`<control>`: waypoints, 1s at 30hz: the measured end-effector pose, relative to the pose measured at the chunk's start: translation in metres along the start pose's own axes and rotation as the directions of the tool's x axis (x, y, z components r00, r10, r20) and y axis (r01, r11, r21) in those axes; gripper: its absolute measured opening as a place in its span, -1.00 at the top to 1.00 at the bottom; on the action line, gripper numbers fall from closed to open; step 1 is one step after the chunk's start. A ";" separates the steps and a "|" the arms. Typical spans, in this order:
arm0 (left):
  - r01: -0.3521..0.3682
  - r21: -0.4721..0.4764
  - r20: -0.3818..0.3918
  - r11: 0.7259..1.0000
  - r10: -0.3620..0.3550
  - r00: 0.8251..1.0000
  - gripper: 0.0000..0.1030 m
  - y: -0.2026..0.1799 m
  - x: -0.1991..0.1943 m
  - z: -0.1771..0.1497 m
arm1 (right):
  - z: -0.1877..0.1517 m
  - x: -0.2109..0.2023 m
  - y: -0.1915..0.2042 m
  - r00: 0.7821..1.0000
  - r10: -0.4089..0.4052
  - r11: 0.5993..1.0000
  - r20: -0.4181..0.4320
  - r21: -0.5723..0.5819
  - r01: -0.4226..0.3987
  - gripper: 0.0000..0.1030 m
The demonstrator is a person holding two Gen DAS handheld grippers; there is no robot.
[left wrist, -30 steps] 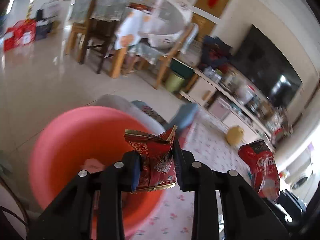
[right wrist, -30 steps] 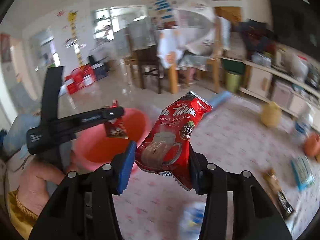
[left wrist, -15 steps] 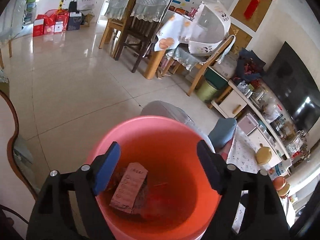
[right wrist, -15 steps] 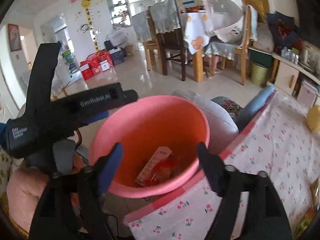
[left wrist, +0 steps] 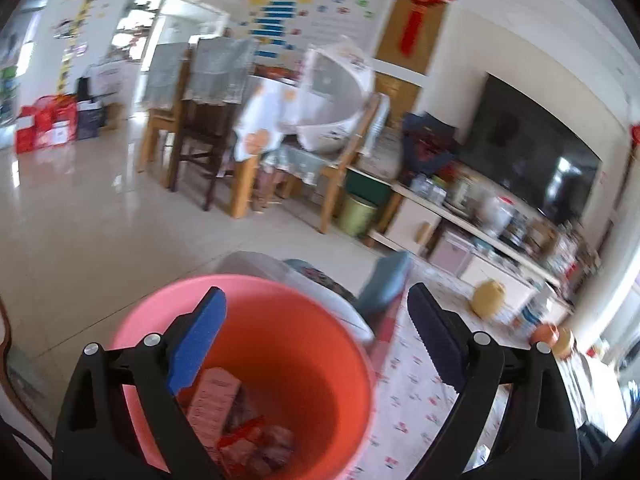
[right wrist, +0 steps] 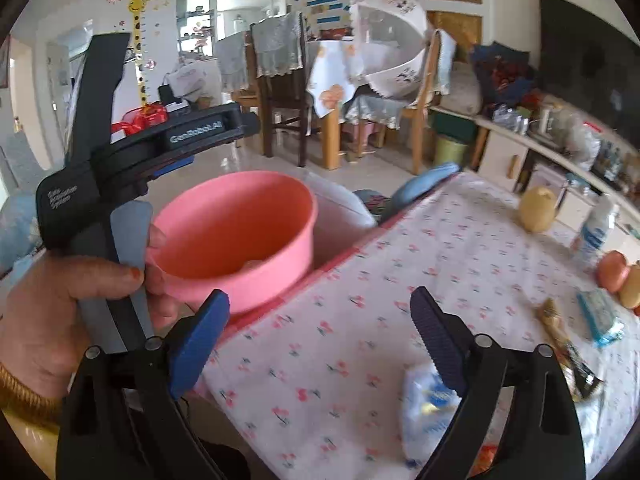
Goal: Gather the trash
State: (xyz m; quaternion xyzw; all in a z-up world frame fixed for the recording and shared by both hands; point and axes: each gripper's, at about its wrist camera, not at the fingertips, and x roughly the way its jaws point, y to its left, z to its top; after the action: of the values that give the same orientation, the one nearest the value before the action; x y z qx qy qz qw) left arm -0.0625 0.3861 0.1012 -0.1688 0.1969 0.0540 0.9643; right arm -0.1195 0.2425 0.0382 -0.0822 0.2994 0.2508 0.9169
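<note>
- The left gripper (left wrist: 316, 336) hangs over a pink bucket (left wrist: 332, 368) low in its view; its jaws are opening, with nothing between them.
- Wrappers (left wrist: 248, 448) lie in the bucket's bottom.
- The right gripper (right wrist: 320, 340), jaws also opening and empty, points at a flowered tablecloth (right wrist: 360, 280).
- The drop looks done; next comes reaching for more trash.
- A white-and-blue packet (right wrist: 424, 408) lies just below the right jaws, nearest.
- A blue wrapper (right wrist: 600, 316) and dark wrapper (right wrist: 560, 332) lie at right, near fruit (right wrist: 614, 270).
</note>
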 end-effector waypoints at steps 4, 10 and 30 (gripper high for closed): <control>0.050 0.064 -0.068 0.997 -0.046 0.997 -0.80 -0.025 0.006 -0.008 | -0.015 -0.017 -0.011 0.999 -0.050 0.999 0.009 0.005 0.050 -0.83; 0.095 0.168 -0.137 0.981 -0.072 0.988 -0.80 -0.054 0.003 -0.024 | -0.037 -0.043 -0.038 0.995 -0.097 0.993 0.018 0.067 0.096 -0.85; 0.170 0.377 -0.176 0.910 -0.110 0.978 -0.79 -0.133 -0.042 -0.092 | -0.084 -0.096 -0.113 0.980 -0.199 0.952 0.015 0.240 0.190 -0.91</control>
State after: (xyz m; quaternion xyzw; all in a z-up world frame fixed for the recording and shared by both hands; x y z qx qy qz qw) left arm -0.1117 0.2281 0.0782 0.0092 0.2634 -0.0687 0.9622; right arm -0.1716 0.0803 0.0268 0.0038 0.2999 0.1233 0.9460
